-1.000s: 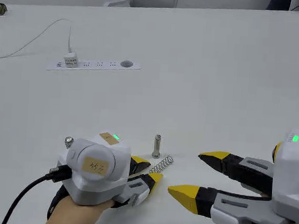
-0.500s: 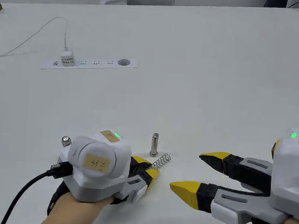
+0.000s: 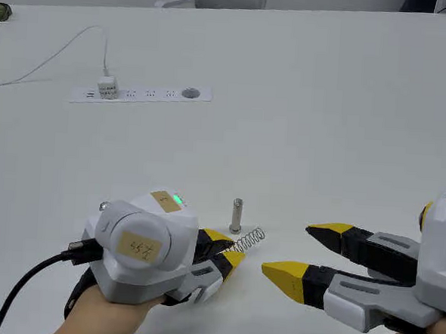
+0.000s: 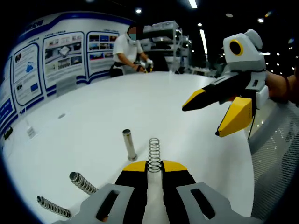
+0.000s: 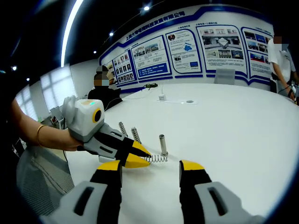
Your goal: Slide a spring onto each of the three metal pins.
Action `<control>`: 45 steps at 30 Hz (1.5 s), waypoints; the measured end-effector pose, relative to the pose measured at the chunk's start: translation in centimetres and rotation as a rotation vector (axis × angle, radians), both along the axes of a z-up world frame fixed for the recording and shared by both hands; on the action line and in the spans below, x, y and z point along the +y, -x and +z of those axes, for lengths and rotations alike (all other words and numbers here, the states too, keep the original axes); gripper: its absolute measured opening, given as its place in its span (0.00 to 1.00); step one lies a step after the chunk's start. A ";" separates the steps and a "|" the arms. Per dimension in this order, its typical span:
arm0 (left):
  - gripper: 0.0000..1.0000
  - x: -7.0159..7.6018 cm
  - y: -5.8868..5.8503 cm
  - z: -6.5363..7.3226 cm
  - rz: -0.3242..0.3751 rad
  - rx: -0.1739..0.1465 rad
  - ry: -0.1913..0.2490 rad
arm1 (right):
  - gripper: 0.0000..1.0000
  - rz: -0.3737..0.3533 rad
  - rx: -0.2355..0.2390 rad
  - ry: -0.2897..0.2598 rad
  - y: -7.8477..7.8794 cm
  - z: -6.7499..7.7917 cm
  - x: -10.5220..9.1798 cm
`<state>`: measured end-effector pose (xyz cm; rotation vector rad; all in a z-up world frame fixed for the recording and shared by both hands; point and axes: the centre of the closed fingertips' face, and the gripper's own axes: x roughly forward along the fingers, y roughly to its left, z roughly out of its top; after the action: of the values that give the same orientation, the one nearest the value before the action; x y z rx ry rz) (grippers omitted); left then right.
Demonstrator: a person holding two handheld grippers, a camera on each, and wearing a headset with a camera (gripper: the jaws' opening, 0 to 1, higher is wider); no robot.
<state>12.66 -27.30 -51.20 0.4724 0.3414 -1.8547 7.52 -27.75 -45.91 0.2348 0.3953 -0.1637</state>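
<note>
My left gripper (image 3: 231, 254) is shut on one end of a small coil spring (image 3: 249, 238), which sticks out toward a bare upright metal pin (image 3: 237, 215). In the left gripper view the spring (image 4: 154, 151) rises from the closed yellow tips (image 4: 154, 165), just right of the pin (image 4: 128, 144). Two other pins carry springs (image 4: 81, 183) (image 4: 53, 207); they also stand behind the left gripper (image 5: 100, 133) as sprung pins (image 5: 122, 129) (image 5: 135, 134). My right gripper (image 3: 301, 251) hovers open to the right of the spring, holding nothing, its jaws wide (image 5: 152, 168).
A white power strip (image 3: 140, 94) with a plugged adapter (image 3: 107, 88) and a cable lies far back on the white table (image 3: 325, 105). A black cable (image 3: 26, 291) trails from the left gripper. People stand beyond the table in the gripper views.
The left gripper's jaws have closed on the spring's end and brought it slightly nearer the bare pin. The right gripper has stayed open in about the same place.
</note>
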 end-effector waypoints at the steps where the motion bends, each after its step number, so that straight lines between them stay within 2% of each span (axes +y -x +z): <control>1: 0.10 0.0 0.0 0.3 0.000 0.003 0.006 | 0.50 -0.007 -0.005 -0.004 0.0 0.1 -0.1; 9: 0.10 1.0 0.0 2.8 -0.010 0.025 0.067 | 0.48 -0.024 -0.049 -0.044 -0.2 1.3 -0.3; 13: 0.10 1.6 0.1 4.2 -0.015 0.052 0.103 | 0.47 -0.017 -0.067 -0.054 -0.6 1.9 0.2; 17: 0.10 2.2 0.2 5.1 -0.024 0.053 0.128 | 0.44 -0.002 -0.095 -0.081 -1.2 2.5 0.8; 22: 0.10 2.9 0.1 5.9 -0.021 0.052 0.153 | 0.41 -0.001 -0.131 -0.145 -1.8 3.1 1.3; 28: 0.10 3.6 0.3 6.9 -0.026 0.075 0.184 | 0.38 0.007 -0.175 -0.212 -2.4 3.8 1.7; 33: 0.10 3.9 0.5 7.4 -0.035 0.089 0.207 | 0.35 0.024 -0.185 -0.245 -2.8 3.9 2.1; 38: 0.10 4.2 0.8 7.9 -0.046 0.120 0.224 | 0.32 0.036 -0.216 -0.296 -3.3 4.2 2.6; 41: 0.10 4.5 1.2 8.4 -0.059 0.154 0.237 | 0.30 0.040 -0.225 -0.315 -3.6 4.3 2.9; 45: 0.10 4.7 1.3 8.6 -0.063 0.167 0.243 | 0.27 0.055 -0.235 -0.335 -3.9 4.4 3.2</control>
<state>11.37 -22.62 -42.64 0.1643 0.2097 -1.9712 11.40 -24.51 -41.51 0.5666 0.1931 -0.0139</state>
